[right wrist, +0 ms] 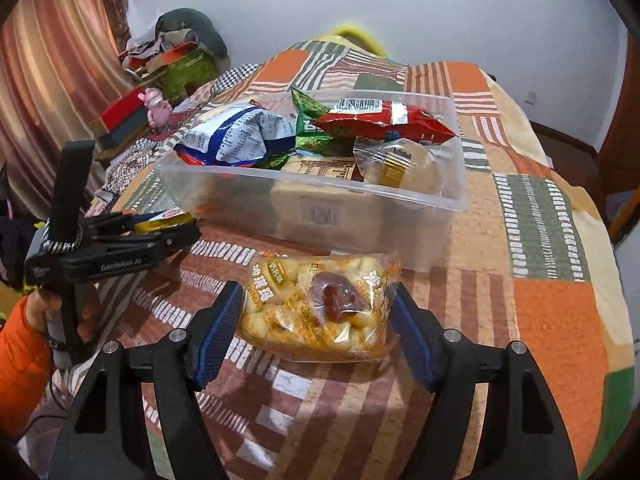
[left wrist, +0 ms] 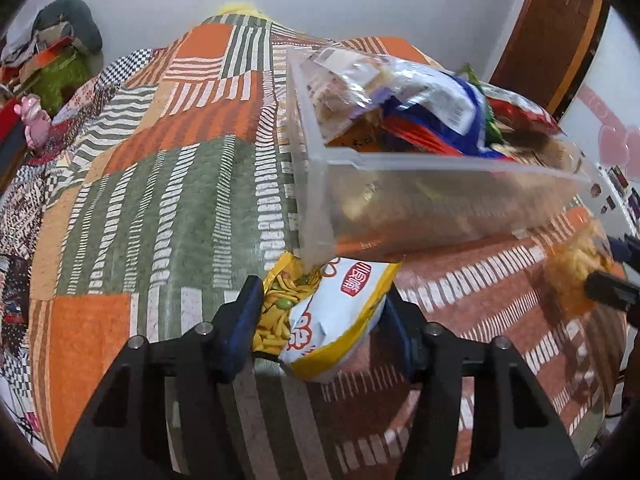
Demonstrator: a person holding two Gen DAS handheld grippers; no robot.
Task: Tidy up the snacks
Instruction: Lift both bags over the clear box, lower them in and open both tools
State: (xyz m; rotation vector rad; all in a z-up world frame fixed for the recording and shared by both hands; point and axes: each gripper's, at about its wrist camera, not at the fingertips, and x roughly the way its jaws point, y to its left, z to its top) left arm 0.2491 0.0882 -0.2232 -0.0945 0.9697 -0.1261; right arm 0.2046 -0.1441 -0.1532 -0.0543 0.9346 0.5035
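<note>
Even indoor light, soft shadows, strong fisheye bending, dark corners, slight motion blur.

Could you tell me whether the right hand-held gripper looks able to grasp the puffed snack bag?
Probably yes: the right hand-held gripper is open with the puffed snack bag already between its fingers, nothing blocking.

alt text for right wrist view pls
The right claw straddles a clear bag of puffed snacks lying on a patchwork cloth, its fingers open either side. Behind it stands a clear plastic bin full of snack packets; at left, the left claw holds a yellow packet.
</note>
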